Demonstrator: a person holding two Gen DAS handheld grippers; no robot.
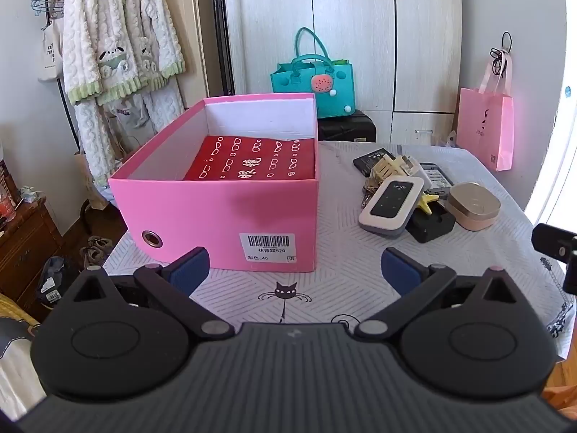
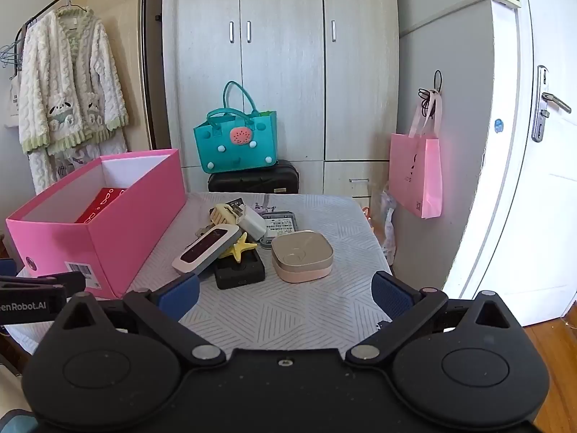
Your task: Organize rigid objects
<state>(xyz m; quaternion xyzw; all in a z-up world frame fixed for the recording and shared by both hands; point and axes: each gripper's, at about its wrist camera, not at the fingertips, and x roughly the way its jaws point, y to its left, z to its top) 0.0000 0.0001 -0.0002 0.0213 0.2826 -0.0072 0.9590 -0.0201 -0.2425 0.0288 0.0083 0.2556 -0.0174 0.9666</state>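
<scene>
Left tongs and right tongs, both spread wide and empty, hover level above the tabletop near edge. Right of the pink box: a heap of small items, with router, tin, yellow star. Inside the box: a red case. Beyond the box: teal bag, wardrobe.

A pink box holds a red white-patterned packet; the tablecloth is grey-striped white.
</scene>
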